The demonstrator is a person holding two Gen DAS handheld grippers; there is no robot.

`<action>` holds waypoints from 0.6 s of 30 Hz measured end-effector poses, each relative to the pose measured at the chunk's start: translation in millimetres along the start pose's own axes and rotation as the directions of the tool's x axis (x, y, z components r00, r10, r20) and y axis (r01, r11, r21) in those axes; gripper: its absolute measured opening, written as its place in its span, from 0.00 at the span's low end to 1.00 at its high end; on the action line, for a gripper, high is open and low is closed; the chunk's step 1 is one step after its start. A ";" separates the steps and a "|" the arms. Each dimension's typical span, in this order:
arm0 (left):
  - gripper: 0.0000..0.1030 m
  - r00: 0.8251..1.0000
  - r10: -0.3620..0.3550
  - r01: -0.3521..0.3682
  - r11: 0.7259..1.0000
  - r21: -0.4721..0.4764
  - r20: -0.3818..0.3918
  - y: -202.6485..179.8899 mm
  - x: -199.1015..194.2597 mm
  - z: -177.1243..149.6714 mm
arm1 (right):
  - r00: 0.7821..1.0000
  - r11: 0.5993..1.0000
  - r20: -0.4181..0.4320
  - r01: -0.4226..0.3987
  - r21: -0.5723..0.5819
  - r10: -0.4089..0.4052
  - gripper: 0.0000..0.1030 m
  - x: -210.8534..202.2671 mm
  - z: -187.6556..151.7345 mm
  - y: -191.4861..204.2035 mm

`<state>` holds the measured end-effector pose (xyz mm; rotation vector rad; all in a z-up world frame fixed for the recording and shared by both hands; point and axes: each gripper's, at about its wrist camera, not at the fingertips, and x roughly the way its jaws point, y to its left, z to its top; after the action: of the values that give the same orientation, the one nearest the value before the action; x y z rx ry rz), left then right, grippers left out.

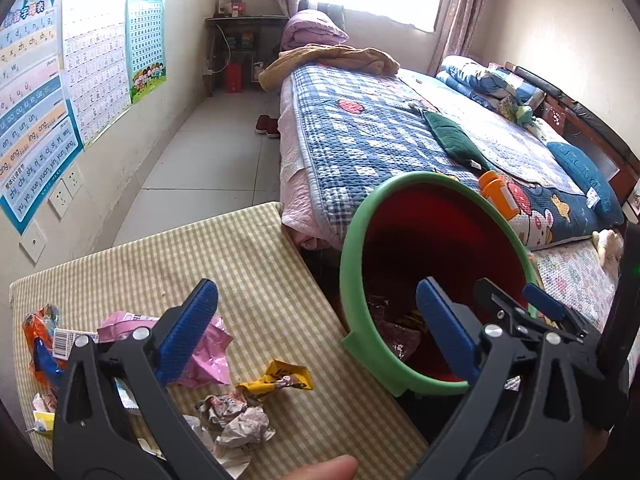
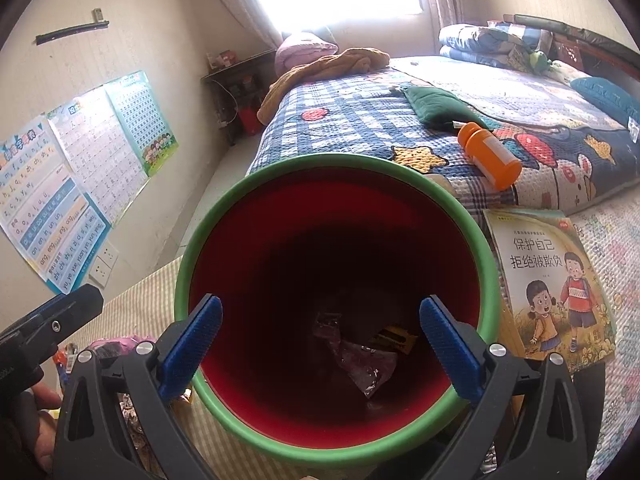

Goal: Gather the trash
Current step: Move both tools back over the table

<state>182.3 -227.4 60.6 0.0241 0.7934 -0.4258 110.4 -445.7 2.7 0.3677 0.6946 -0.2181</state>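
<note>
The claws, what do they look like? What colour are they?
Each claw, the left claw and the right claw, has two black plastic arms with triangle-shaped holes and shiny silver rivets. The fingers end in flat blue pads with a bumpy, dotted surface. No cables or writing show on them.

— What do the two tools look like?
— The left gripper [image 1: 316, 328] has matte black plastic arms with triangular cut-outs, and round silver screws sit at the pivots. Its fingers [image 1: 188, 330] carry flat blue pads with a fine ribbed texture.
— And the other one?
— The right gripper [image 2: 320, 346] is the same build: black arms, silver screw heads, blue knurled pads on the fingers [image 2: 448, 350]. Seen from the left camera, its black linkage shows small screws and a thin blue tip.
— Anything of the person?
— Only a fingertip [image 1: 324, 470] at the lower edge, and part of a hand [image 2: 42, 436]; no sleeve is visible
</note>
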 end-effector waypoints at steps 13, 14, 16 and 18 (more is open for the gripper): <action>0.95 0.995 0.096 -0.090 0.988 -0.126 0.040 78.5 -72.0 -38.7 | 0.998 0.980 0.003 -0.061 -0.188 0.063 0.93 -34.7 -16.9 79.1; 0.95 0.994 0.103 -0.097 0.986 -0.136 0.043 85.6 -77.4 -40.2 | 0.997 0.977 0.001 -0.072 -0.201 0.073 0.93 -37.0 -18.2 86.4; 0.95 0.991 0.123 -0.114 0.981 -0.158 0.050 98.7 -88.9 -45.7 | 0.996 0.967 -0.001 -0.090 -0.238 0.092 0.93 -42.3 -21.7 102.8; 0.95 0.988 0.147 -0.135 0.976 -0.173 0.058 109.8 -100.3 -52.7 | 0.994 0.958 -0.008 -0.111 -0.265 0.113 0.93 -46.9 -24.5 117.8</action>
<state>125.4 -81.2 78.1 -0.0918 0.7509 -0.2229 98.2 -324.9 46.5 0.1486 0.6843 -0.0174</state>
